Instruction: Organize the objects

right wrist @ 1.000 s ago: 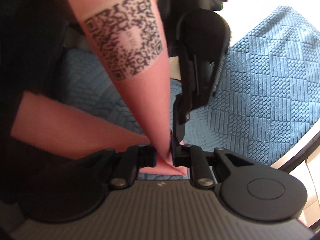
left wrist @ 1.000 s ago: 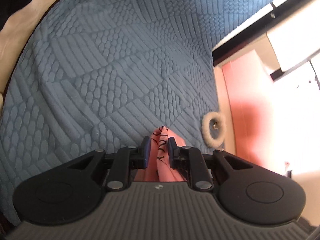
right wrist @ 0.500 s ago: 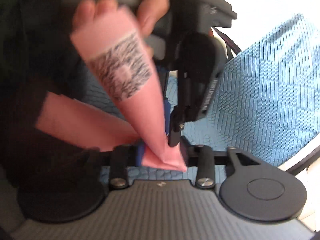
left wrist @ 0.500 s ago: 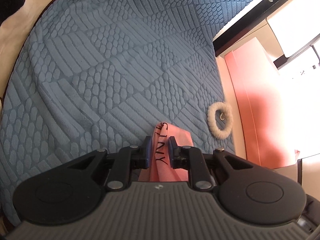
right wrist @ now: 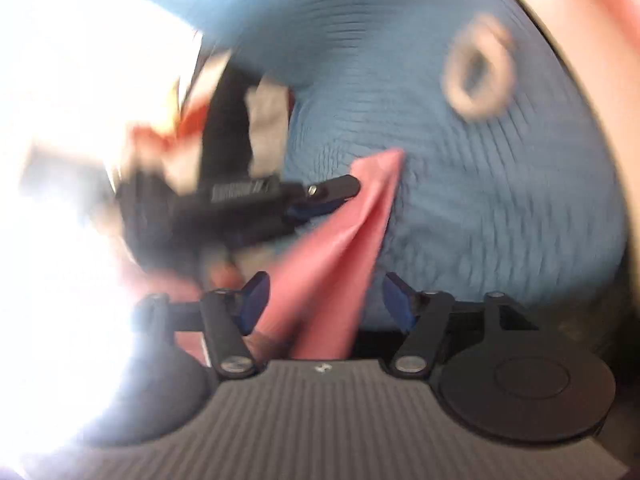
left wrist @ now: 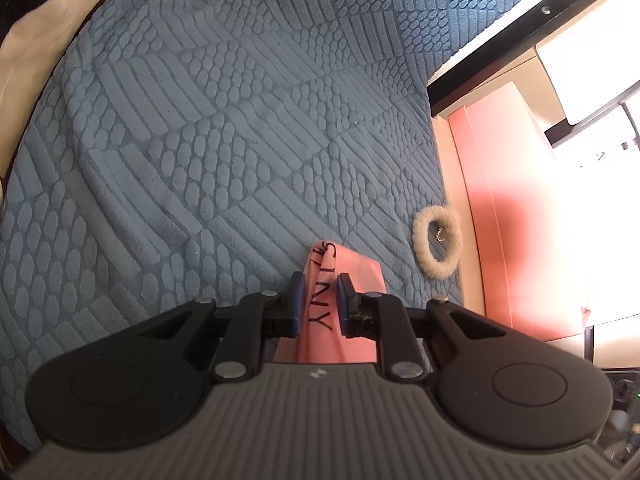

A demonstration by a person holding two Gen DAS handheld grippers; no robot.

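- Both grippers have the pink bag (left wrist: 320, 316) between their jaws.
- Left gripper (left wrist: 319, 300) is clamped on it.
- Right gripper (right wrist: 324, 300) is opening, pads off it.

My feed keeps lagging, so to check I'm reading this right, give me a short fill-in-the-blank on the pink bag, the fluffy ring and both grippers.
1. The left gripper is shut on the thin pink printed bag, which bears ____ lettering.
2. The right gripper has its jaws opening, and the bag between them is the colour ____.
3. The cream fluffy ring lies on the textured ____ blanket.

Missing words: black; pink; blue
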